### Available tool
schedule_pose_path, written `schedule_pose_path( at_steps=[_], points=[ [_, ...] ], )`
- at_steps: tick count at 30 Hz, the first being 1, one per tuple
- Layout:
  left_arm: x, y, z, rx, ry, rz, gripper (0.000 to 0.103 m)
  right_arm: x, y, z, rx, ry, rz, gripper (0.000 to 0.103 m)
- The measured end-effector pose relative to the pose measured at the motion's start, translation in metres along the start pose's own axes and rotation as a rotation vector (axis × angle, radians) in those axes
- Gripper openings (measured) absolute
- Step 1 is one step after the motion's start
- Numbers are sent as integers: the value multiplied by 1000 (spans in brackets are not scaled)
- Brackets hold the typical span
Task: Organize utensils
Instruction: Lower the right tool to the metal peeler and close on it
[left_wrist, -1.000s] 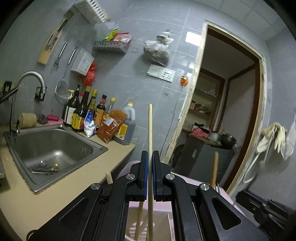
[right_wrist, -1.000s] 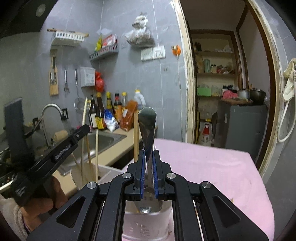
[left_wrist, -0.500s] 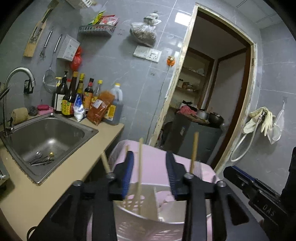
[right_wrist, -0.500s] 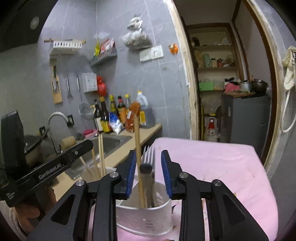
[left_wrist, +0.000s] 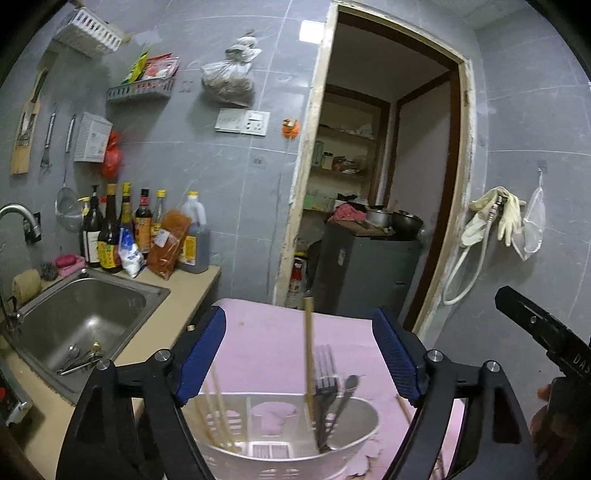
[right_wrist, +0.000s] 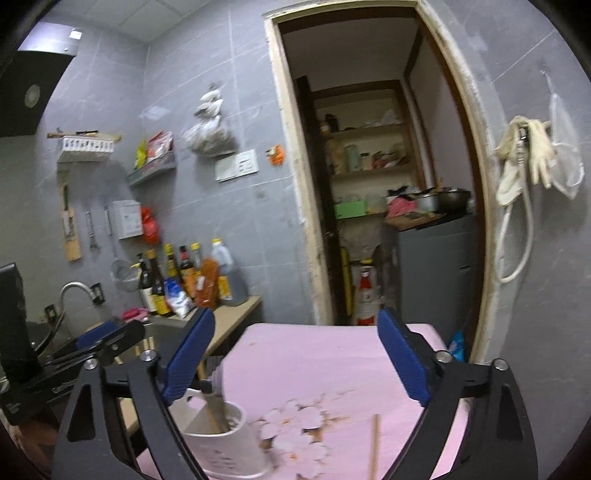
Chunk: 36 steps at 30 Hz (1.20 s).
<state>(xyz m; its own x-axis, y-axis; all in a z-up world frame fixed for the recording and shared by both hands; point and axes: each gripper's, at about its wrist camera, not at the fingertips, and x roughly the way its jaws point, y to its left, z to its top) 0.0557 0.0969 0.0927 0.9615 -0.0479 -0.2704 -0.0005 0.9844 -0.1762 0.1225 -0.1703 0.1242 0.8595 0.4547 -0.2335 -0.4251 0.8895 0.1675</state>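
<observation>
Utensils stand sorted in a white holder (left_wrist: 291, 454) on the pink-covered bench (left_wrist: 273, 343): pale chopsticks (left_wrist: 218, 406) lean in its left compartment, while a dark fork (left_wrist: 325, 373), a spoon (left_wrist: 347, 387) and one taller chopstick (left_wrist: 308, 350) stand in the right one. Left claw (left_wrist: 299, 362) has just been opening and now stands wide apart above the holder with nothing between its blue pads. Right claw (right_wrist: 295, 362) has likewise just spread open and grips nothing; the holder sits low beside its left finger. One loose chopstick (right_wrist: 375, 443) lies on the pink cloth between the right claw's fingers. Beyond the bench's left edge are a steel sink (left_wrist: 85, 317) and sauce bottles (left_wrist: 122, 229).
</observation>
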Motion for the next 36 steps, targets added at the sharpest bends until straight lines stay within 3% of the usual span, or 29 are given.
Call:
schedule_pose_path(
  at_steps=[1, 11, 27, 29, 31, 36],
  points=[
    [0, -3, 1, 7, 4, -5, 77, -4, -5, 2, 1, -4, -15, 103],
    [4, -43, -15, 93, 48, -76, 78, -30, -43, -11, -5, 40, -142, 103],
    [20, -111, -91, 170, 214, -275, 78, -68, -98, -80, 65, 193, -330, 103],
    [28, -116, -102, 173, 252, -298, 78, -71, -104, -91, 82, 218, -339, 100],
    [37, -120, -112, 175, 291, -315, 78, -72, -109, -103, 100, 246, -341, 87],
    [65, -126, -135, 166, 390, -328, 77, -71, -119, -124, 144, 298, -331, 73]
  ],
)
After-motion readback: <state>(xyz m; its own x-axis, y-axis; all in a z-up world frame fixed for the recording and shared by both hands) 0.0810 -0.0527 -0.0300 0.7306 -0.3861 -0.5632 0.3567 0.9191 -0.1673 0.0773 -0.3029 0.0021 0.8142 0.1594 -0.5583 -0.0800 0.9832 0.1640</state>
